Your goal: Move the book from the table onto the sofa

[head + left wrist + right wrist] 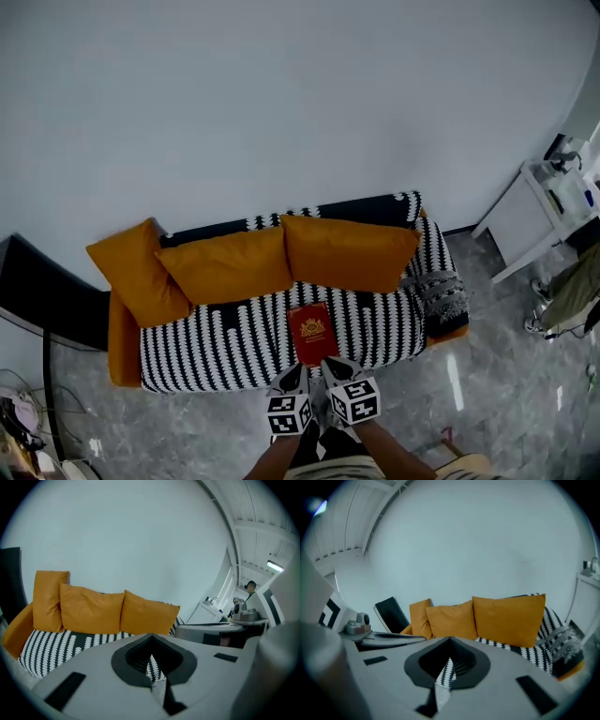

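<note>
A black panel (47,291) leans at the far left, just beside the left arm of the striped sofa (187,347). Three orange cushions (230,265) line the sofa's back edge.

The red book (312,332) lies flat on the seat, right of centre. Its far end is close below the right-hand cushion, and its near end is close to the front edge. It appears to sit wholly on the seat.

Just in front of that edge, the left gripper (296,375) and the right gripper (334,366) hang side by side. Each claw is pinched fully together and holds nothing. Each gripper view shows only striped fabric past the tips.

A grey throw (441,295) is bunched at the sofa's right end. A white side table (534,216) stands well apart at the far right.

The placing looks finished, so the job now is a clean exit. Both claws should go up and back from the front edge, closed as they are, with neither tip catching the book's near end. A drag there could pull the book off the seat. If the book proves to overhang, a light push towards the cushions would settle it.
</note>
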Action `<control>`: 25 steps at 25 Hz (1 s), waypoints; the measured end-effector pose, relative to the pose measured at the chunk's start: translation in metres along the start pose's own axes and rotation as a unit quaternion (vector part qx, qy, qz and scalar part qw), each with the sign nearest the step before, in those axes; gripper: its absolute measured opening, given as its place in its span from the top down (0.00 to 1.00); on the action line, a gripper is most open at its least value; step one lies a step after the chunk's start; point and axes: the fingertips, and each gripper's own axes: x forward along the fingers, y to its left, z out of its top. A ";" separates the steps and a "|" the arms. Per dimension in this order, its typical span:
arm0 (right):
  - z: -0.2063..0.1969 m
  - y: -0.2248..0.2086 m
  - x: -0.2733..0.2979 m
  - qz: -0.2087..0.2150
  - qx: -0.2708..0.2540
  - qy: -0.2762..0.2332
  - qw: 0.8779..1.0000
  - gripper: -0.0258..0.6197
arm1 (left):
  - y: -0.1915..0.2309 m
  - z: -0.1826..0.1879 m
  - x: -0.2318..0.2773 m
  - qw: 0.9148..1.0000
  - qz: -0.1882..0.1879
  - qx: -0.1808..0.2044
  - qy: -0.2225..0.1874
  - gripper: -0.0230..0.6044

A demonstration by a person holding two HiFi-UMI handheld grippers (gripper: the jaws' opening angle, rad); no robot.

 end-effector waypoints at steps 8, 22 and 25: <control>0.055 0.011 -0.033 -0.012 -0.011 -0.048 0.999 0.94 | -0.020 0.048 -0.030 0.999 -0.011 0.012 -0.036 0.96; 0.155 0.036 -0.089 -0.012 -0.054 -0.145 0.988 0.94 | -0.054 0.140 -0.078 0.990 -0.027 0.048 -0.127 0.96; 0.172 0.038 -0.100 -0.015 -0.062 -0.163 0.984 0.94 | -0.059 0.157 -0.085 0.987 -0.030 0.051 -0.149 0.96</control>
